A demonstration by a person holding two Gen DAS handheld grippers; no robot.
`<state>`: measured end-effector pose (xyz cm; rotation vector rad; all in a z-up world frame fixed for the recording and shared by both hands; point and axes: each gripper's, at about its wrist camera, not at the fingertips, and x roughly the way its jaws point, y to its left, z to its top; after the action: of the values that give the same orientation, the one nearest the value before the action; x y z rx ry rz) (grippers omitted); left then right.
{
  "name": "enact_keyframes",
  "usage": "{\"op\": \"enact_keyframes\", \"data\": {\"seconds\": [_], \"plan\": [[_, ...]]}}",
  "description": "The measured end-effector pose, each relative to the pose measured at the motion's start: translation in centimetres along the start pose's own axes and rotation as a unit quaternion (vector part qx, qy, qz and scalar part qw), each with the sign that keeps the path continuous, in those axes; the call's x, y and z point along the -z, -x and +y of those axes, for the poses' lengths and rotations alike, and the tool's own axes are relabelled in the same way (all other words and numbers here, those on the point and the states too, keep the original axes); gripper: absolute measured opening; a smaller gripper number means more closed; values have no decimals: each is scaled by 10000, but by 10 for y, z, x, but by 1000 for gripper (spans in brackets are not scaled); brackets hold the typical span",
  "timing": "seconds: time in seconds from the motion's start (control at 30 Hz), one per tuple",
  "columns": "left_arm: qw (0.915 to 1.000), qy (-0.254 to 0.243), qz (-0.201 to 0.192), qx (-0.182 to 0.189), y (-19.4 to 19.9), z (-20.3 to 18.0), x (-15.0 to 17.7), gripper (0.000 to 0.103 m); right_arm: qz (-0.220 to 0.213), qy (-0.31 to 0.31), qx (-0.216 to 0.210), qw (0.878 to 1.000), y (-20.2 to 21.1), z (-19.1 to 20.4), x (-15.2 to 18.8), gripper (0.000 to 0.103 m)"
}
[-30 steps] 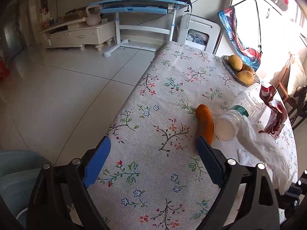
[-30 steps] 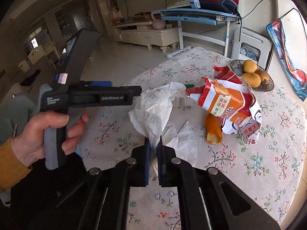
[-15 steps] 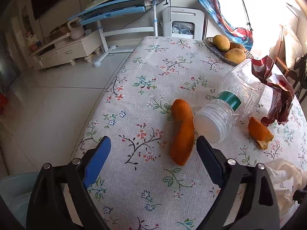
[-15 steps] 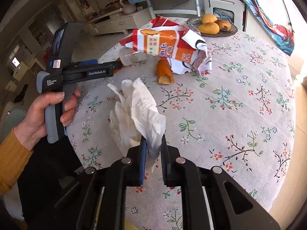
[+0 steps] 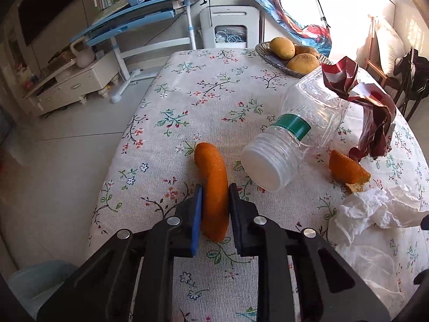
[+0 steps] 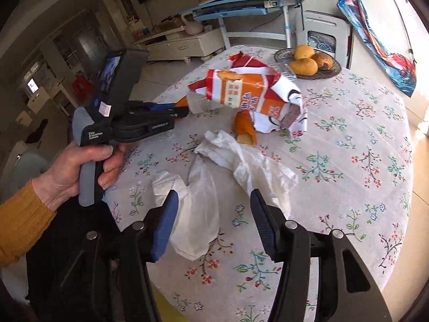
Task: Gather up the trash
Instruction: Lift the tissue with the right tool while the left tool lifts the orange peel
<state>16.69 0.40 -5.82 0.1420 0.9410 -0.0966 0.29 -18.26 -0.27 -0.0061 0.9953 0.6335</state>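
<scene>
Listing, largest first. Surface (image 5: pixel 214 86): round, under a flowered cloth. Snack wrapper (image 6: pixel 249 94): crumpled, at the far middle. Tissue (image 6: pixel 203 201): loose on the near part of the surface, between the fingers of the right gripper (image 6: pixel 213 220); jaws have just been opening, about half wide, pads pressing nothing. Bottle (image 5: pixel 292 139): clear, lying on its side, cap end just right of the long orange peel (image 5: pixel 213 187). That peel: jaws of the left gripper (image 5: pixel 213 209) have just closed on its near end. Short orange peel (image 5: pixel 346 169): beside the tissue.

Risk: the grip is end-on, so the curved peel may pivot, slip out or nudge the bottle rolling.

Change: a second ago the tissue hung from the right gripper; the left gripper stood wide.
</scene>
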Motion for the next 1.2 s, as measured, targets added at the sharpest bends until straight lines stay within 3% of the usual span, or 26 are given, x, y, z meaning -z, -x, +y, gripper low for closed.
{"op": "enact_keyframes", "data": {"seconds": [0.17, 0.3, 0.43, 0.57, 0.73, 0.83, 0.87, 0.9, 0.97, 1.07, 1.2], "plan": [[9991, 168, 131, 370, 16, 14, 20, 17, 346, 563, 256, 9975, -25, 30, 3, 61], [9958, 345, 302, 796, 27, 28, 34, 17, 487, 608, 317, 9965, -34, 35, 7, 61], [9934, 449, 397, 978, 34, 35, 45, 20, 583, 565, 356, 9961, -40, 32, 10, 61], [9975, 369, 268, 542, 36, 34, 46, 49, 474, 376, 365, 9975, -36, 23, 9, 61], [9999, 14, 133, 52, 35, 21, 44, 50, 530, 382, 468, 9968, -42, 22, 8, 61], [9996, -235, 65, -111, 36, 11, 44, 47, 527, 491, 547, 9959, -45, 26, 8, 61], [9995, -302, 37, -113, 37, 7, 44, 37, 525, 530, 581, 9955, -45, 29, 10, 61], [9994, -346, 15, -91, 38, 4, 45, 27, 514, 578, 619, 9951, -42, 37, 18, 56], [9990, -441, -26, -120, 40, -1, 47, 20, 496, 627, 632, 9948, -42, 40, 17, 42], [9982, -561, -117, -160, 45, -7, 51, 18, 487, 634, 549, 9953, -42, 44, 19, 27], [9978, -613, -233, -137, 52, -14, 57, 18, 449, 625, 475, 9959, -42, 53, 20, 20]]}}
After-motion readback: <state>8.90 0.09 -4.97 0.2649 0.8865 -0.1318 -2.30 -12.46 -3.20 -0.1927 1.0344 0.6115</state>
